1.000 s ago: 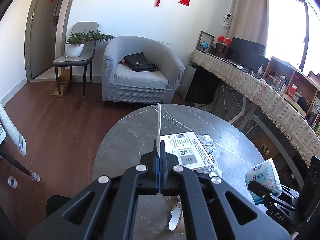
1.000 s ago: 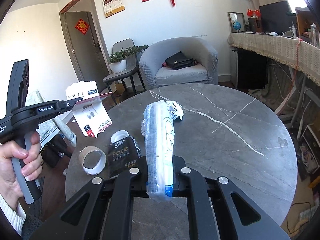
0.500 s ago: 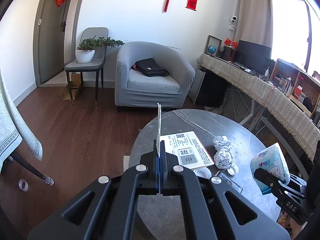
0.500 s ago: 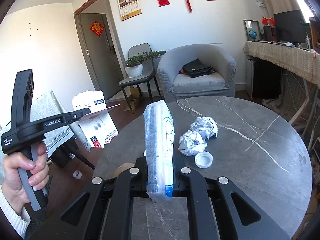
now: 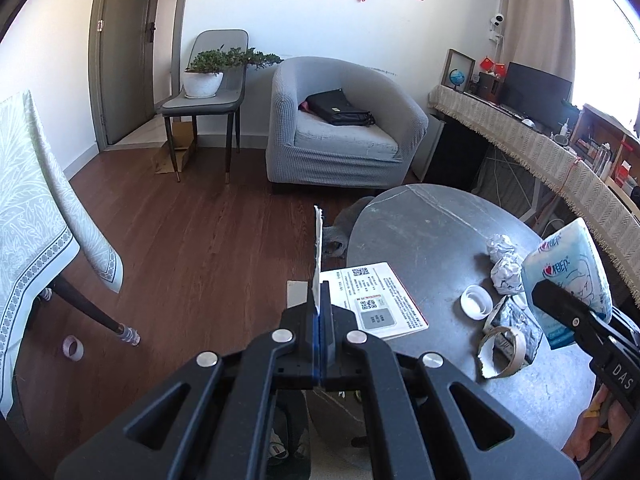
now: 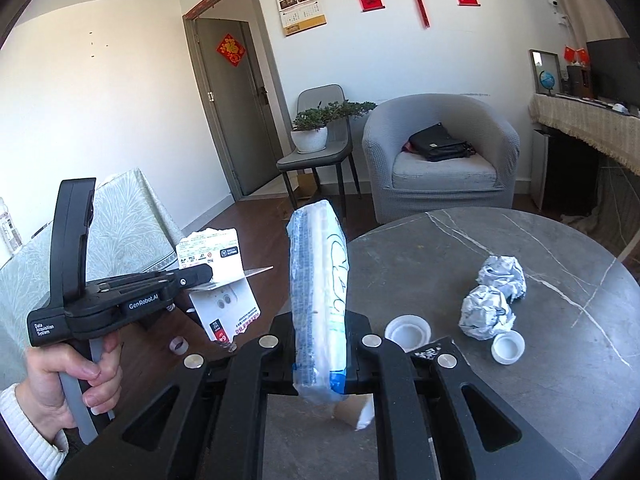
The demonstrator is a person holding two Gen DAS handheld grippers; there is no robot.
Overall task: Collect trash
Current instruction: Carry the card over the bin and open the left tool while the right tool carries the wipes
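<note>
Fingers (image 6: 199, 273) pinching one card (image 6: 218, 280), two foil balls (image 6: 486, 312)

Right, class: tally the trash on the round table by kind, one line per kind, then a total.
Crumpled paper balls: 2
White caps: 2
Tape roll core: 1
Black wrapper: 1
Printed leaflet: 1
Total: 7
</note>
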